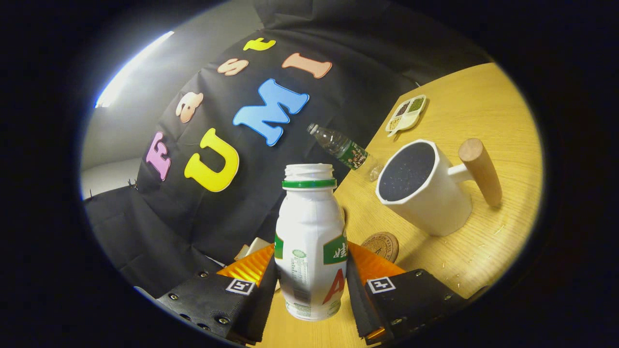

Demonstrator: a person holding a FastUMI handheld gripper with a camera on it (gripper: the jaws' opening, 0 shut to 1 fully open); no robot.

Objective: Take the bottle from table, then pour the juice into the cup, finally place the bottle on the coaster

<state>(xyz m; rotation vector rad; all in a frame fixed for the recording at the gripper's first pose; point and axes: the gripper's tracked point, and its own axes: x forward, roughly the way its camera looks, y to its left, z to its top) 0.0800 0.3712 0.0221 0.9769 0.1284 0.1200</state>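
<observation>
The wooden counter (483,121) tilts hard across the view, its far edge running along the black cloth wall (203,203). There's bare wood on the near side of the cup and beyond its handle. The white cup (425,191) stands beyond the jaws to the right, its dark mouth facing this way and its wooden handle (479,170) sticking out on the far side from the bottle. The gripper (312,285) has its jaws clamped on the white bottle (310,241), one finger pressing each flank. The bottle's cap is off, its green neck ring showing, and its base sits low between the fingers. Whether it rests on the counter or is lifted clear, I can't tell. The round coaster (383,245) lies just ahead of the right finger, between bottle and cup, partly hidden. A clear plastic bottle (344,151) stands at the counter's back edge, just beside the cup. Well behind the cup, a small divided dish (407,112) holds contents too small to make out.
</observation>
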